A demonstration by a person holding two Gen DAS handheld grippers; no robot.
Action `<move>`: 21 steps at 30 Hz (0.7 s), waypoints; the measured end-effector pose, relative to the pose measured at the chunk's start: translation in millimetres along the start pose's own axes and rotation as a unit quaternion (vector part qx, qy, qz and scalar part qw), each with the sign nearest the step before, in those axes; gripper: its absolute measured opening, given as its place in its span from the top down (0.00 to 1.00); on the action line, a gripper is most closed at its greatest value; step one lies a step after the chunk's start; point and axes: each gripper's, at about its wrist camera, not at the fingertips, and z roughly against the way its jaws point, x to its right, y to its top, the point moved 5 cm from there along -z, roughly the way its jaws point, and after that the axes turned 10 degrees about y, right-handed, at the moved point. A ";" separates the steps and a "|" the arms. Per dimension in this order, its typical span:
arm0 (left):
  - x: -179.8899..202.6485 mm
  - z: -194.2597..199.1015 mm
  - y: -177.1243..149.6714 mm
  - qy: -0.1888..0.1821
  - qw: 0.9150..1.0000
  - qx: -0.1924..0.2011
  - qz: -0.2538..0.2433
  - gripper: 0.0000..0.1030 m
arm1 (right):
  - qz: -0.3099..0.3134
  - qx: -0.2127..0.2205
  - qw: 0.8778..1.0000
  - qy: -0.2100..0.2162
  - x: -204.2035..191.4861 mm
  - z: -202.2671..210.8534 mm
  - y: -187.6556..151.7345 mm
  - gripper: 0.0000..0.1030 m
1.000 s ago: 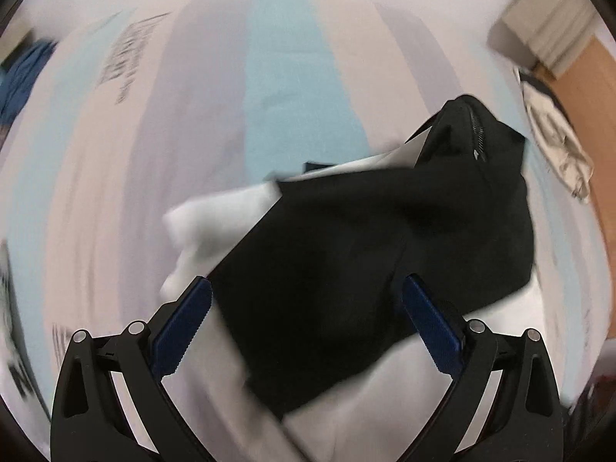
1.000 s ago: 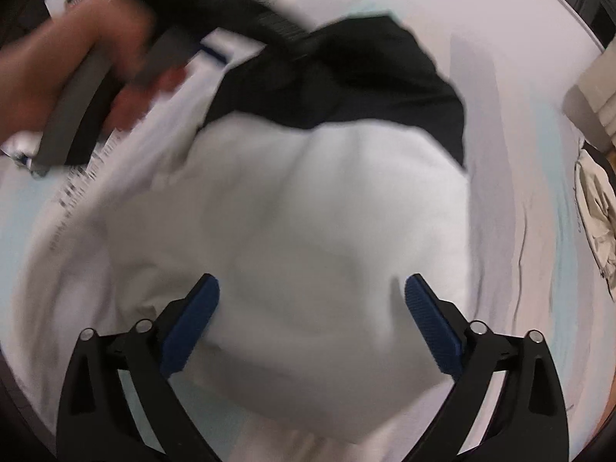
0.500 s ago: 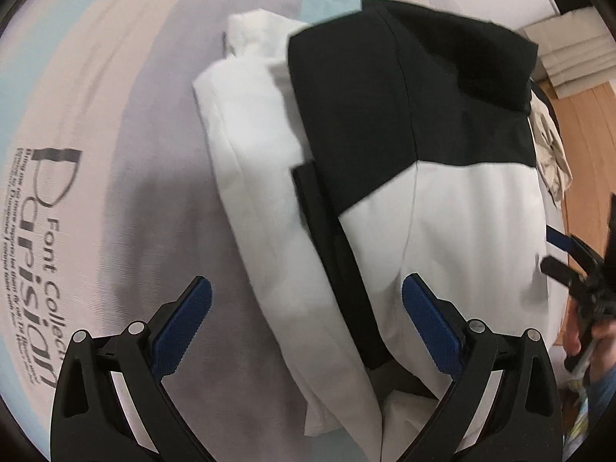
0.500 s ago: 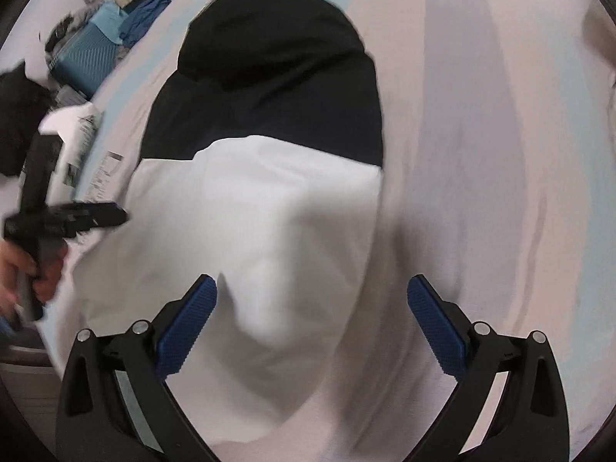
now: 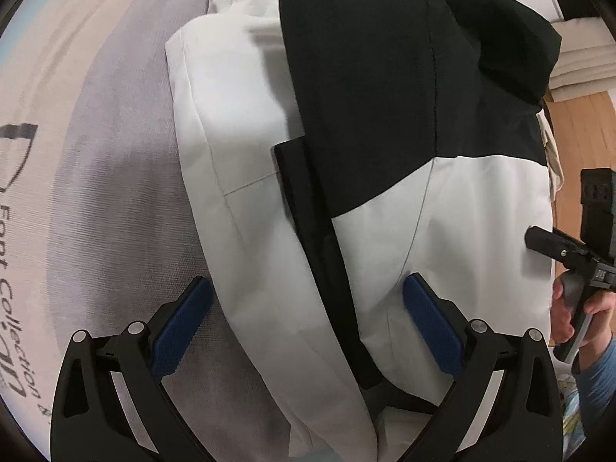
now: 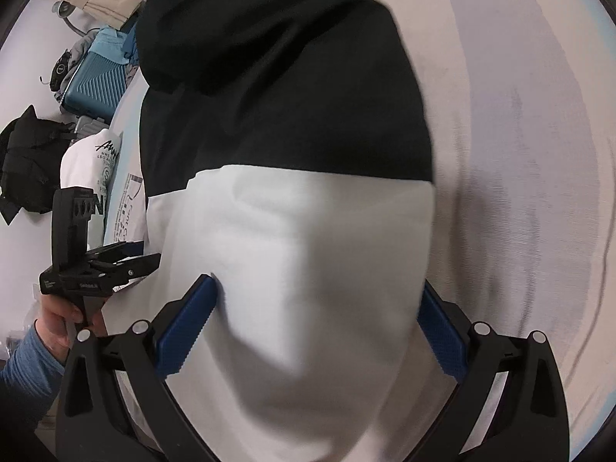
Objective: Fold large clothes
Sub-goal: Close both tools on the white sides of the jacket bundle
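A black-and-white jacket (image 5: 385, 115) lies folded on the striped bedsheet (image 5: 107, 154), black part at the far end, white part near. A white sleeve (image 5: 231, 134) lies folded along its left side beside a black strip. My left gripper (image 5: 304, 300) is open just above the jacket's near left part, with nothing held. In the right wrist view the jacket (image 6: 300, 231) fills the middle, and my right gripper (image 6: 315, 292) is open, its fingers on either side of the white near end. Each view shows the other gripper: the right gripper (image 5: 558, 246) and the left gripper (image 6: 115, 265), each in a hand.
A blue suitcase (image 6: 96, 77), a black bag (image 6: 27, 165) and a white printed garment (image 6: 92, 165) sit beyond the bed's left side. Folded beige bedding (image 5: 577, 57) and wooden floor (image 5: 585, 131) lie to the right. The sheet carries printed lettering (image 5: 15, 308).
Both grippers have come in close over the jacket, one from each side. The jacket, bunched a second ago, now lies flat and folded with the sleeve tucked along its side.
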 end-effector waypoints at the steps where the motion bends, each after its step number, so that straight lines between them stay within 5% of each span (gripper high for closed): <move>1: -0.8 -0.2 -1.0 -0.003 1.000 0.001 0.000 0.05 | -0.001 0.001 1.000 0.000 -0.3 -1.6 -1.5 0.06; 13: -2.9 4.4 -28.4 -0.038 0.999 -0.004 -0.023 0.06 | -0.021 -0.021 0.999 0.034 1.3 -25.5 8.3 0.06; 21: 8.3 -8.5 -19.4 -0.055 0.998 0.000 -0.043 0.05 | -0.006 -0.033 0.999 0.033 -1.2 -24.1 9.5 0.18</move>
